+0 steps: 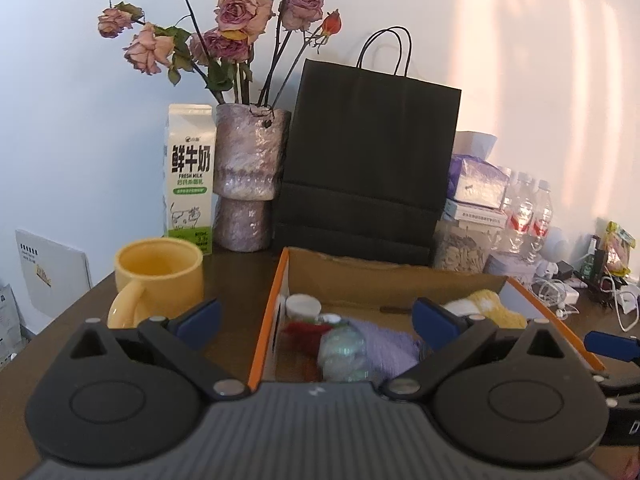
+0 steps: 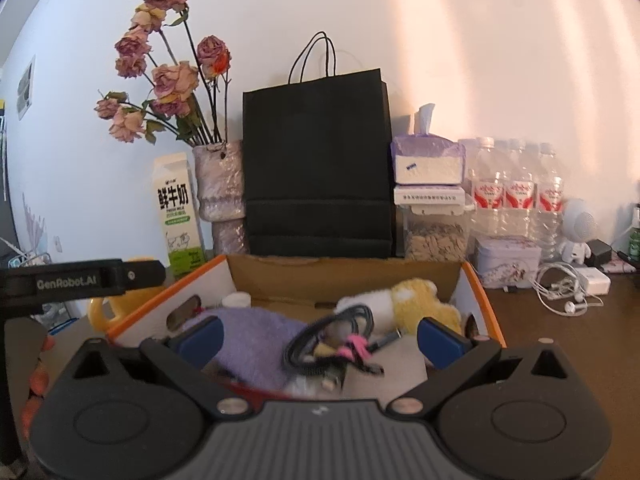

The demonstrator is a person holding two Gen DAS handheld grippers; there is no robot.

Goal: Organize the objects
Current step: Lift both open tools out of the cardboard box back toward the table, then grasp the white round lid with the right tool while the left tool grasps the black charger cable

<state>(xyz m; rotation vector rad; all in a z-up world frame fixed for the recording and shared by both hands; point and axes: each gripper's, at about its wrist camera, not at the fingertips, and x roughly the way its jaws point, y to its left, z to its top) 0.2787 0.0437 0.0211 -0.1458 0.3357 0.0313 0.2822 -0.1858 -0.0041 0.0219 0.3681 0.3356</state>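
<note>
Both grippers hang wide open over the orange-edged cardboard box, nothing between the jaws of the left gripper or the right gripper. A coiled black cable with a pink tie sits inside the box atop the purple cloth, beside a yellow plush, probably gathered there to clear the table.

Plain white wall behind, warm pinkish light streaks across its right part, cooler bluish tone on the left. Dark brown wooden bench pushed against it. A white panel leans by the bench's left edge. A small framed sheet hangs far left on the wall.
</note>
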